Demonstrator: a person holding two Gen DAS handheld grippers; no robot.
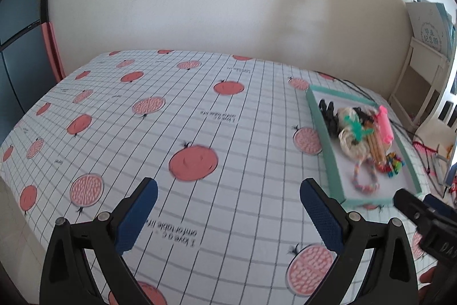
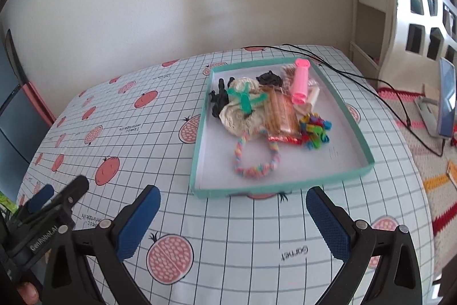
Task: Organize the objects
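Observation:
A shallow teal-rimmed tray (image 2: 340, 179) lies on the table with small items piled in it: a pink tube (image 2: 301, 82), black clips (image 2: 218, 102), a teal clip (image 2: 245, 102), a pastel braided loop (image 2: 254, 162), colourful small clips (image 2: 314, 130) and an orange packet (image 2: 281, 113). My right gripper (image 2: 232, 222) hovers open just in front of the tray's near rim, nothing between its fingers. My left gripper (image 1: 228, 216) is open over bare tablecloth, left of the tray (image 1: 332, 162). Each gripper shows at the edge of the other's view.
The table wears a white grid cloth with red pomegranate prints (image 1: 193, 162). A black cable (image 2: 371, 82) runs behind the tray to the right. A white shelf unit (image 2: 400, 19) stands at the right, a wall behind the table, a striped rug (image 2: 428, 162) beyond the table's right edge.

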